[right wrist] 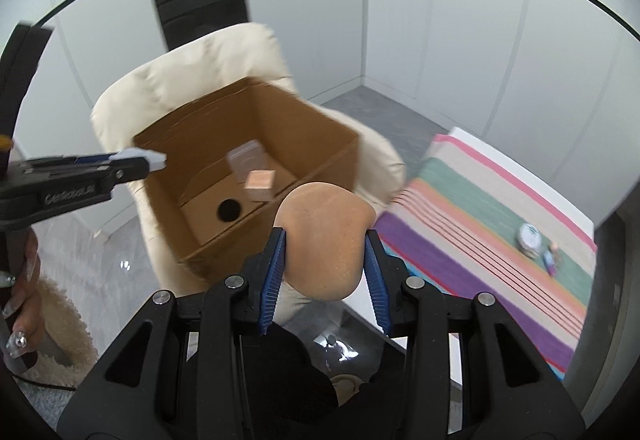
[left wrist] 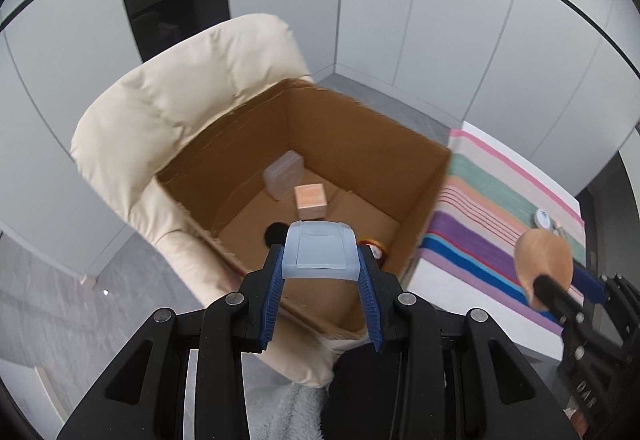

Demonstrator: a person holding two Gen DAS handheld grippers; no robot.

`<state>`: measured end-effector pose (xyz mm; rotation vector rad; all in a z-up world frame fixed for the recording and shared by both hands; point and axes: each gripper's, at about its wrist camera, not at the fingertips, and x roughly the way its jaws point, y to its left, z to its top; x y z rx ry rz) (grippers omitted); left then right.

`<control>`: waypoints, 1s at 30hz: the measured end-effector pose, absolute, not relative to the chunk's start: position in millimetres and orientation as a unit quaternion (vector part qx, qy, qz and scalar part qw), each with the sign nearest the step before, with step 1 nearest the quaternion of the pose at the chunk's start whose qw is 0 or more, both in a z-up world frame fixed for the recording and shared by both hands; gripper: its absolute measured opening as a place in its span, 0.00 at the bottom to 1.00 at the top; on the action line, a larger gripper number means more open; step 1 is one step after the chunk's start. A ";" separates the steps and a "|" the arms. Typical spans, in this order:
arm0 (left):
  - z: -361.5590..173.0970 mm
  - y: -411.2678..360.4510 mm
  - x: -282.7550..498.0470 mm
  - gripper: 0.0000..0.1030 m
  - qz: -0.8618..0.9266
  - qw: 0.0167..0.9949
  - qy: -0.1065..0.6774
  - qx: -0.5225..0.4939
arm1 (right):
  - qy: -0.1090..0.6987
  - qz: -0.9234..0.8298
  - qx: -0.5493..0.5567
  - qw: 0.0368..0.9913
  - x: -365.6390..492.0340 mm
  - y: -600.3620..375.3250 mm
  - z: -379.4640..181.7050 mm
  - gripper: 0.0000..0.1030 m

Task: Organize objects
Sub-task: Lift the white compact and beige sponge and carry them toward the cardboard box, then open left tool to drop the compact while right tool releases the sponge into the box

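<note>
Left gripper [left wrist: 320, 260] pinches a pale blue translucent plastic case [left wrist: 319, 250] above the open brown cardboard box [left wrist: 360, 136] on the cream padded armchair [left wrist: 180, 96]; right gripper [right wrist: 325, 248] clamps a tan teardrop sponge [right wrist: 326, 236] beside the striped cloth [right wrist: 480, 240]

A box [left wrist: 360, 144] sits on an armchair [left wrist: 168, 108] at the centre of the left wrist frame. In the box, a clear case [left wrist: 282, 175] leans at the back corner; a cube [left wrist: 311, 201] lies just right of and before it, and a disc [left wrist: 276, 234] lies lower left of the cube. A striped cloth [left wrist: 500, 208] covers a table [left wrist: 480, 314] at right, with a tin [left wrist: 543, 218] at its far end.
</note>
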<state>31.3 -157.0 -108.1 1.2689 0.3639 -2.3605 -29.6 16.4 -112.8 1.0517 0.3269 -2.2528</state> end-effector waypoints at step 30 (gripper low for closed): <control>-166.7 -244.1 -40.6 0.36 -0.808 0.262 0.149 0.506 | 0.163 -0.805 0.425 0.382 -87.7 -124.4 -174.7 0.40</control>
